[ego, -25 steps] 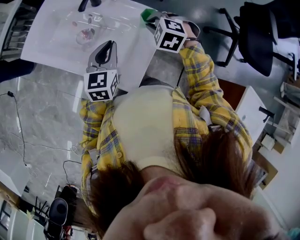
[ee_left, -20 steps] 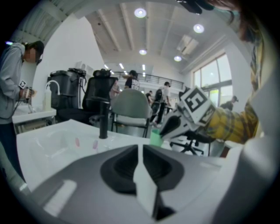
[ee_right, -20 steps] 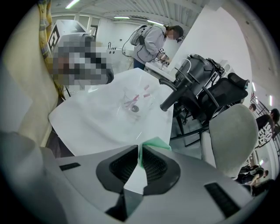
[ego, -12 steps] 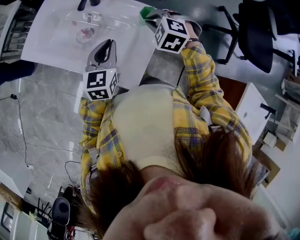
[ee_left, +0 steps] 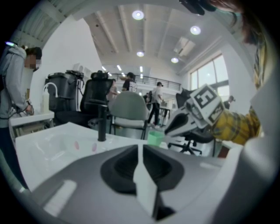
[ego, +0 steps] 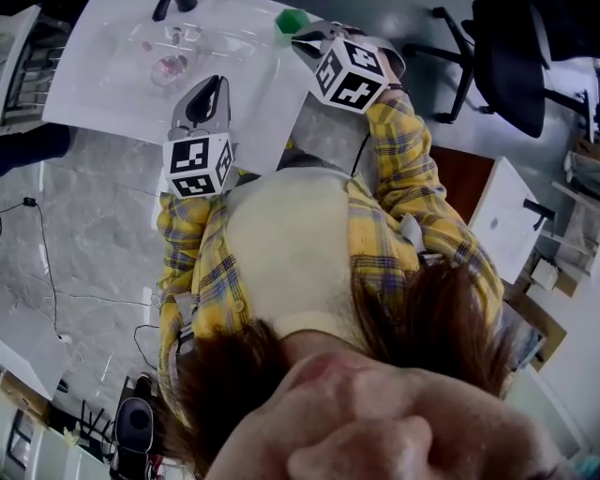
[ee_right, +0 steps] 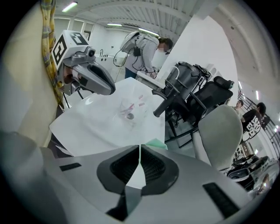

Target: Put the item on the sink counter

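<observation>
White sink counter [ego: 267, 98] with green cup [ego: 291, 21]

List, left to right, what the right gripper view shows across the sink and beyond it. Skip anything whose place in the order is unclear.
left tool → sink drain → black faucet → grey chair

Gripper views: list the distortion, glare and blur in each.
Left gripper view: fisheye bends straight lines, corners go black, the ceiling lights flare, and the left gripper, close to the lens, is soft. Right gripper view: same bending and black corners; the white sink counter washes out.
</observation>
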`<state>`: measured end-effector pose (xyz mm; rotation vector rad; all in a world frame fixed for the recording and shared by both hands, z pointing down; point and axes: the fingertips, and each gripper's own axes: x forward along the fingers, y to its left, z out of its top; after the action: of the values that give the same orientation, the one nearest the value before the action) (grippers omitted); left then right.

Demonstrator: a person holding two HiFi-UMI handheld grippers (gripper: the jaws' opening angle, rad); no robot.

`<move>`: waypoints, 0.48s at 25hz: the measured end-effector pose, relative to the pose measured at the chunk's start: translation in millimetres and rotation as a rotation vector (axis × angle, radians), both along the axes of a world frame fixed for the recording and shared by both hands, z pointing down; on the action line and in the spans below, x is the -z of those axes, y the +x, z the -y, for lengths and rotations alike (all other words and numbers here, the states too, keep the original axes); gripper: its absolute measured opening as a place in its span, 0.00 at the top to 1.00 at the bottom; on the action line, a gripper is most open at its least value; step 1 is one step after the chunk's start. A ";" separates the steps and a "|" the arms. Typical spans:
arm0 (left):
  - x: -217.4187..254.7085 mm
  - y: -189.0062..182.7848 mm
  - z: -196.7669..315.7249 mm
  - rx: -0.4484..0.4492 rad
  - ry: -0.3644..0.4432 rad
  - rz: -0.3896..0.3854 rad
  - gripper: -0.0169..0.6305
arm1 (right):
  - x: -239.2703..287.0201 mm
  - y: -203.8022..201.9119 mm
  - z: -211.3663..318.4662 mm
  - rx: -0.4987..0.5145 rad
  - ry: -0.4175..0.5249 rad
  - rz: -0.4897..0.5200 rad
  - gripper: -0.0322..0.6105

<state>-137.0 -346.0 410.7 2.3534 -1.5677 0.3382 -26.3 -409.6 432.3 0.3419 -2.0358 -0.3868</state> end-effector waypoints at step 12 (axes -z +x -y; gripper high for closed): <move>5.4 -16.0 7.9 0.043 0.018 0.004 0.95 | 14.2 -15.8 -4.3 -0.153 -0.067 0.277 0.92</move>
<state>-153.0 -353.8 405.3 2.3295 -1.6276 0.3204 -42.1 -405.3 418.0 0.5300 -2.2676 -0.1830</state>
